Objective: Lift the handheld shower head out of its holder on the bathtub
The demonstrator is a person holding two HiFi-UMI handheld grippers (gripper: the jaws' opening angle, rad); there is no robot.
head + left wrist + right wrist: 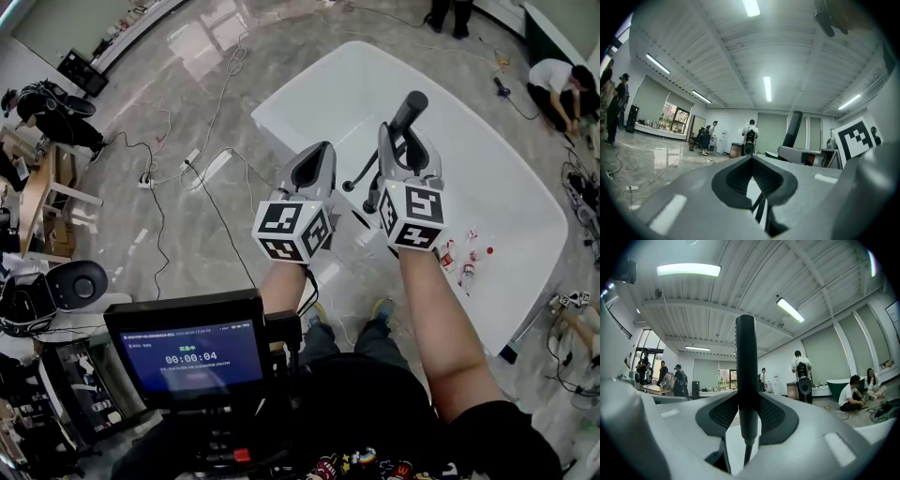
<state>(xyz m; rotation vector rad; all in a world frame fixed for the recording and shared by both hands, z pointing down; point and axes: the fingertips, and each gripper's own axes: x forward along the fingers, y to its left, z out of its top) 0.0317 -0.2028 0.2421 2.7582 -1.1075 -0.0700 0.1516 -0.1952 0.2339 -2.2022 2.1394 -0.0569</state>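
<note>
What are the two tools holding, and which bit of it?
The right tool pinches the shower head by its lower handle, just above the hose. The left tool holds nothing.

Head view: we look steeply down on the bathtub from close above, over left gripper and right gripper.
Gripper views: we face level, out from the bathtub into the room. Both share the handheld shower head and a backpacked person beyond the bathtub.

White bathtub on glossy floor (cables trailing); small bottles on rim
</note>
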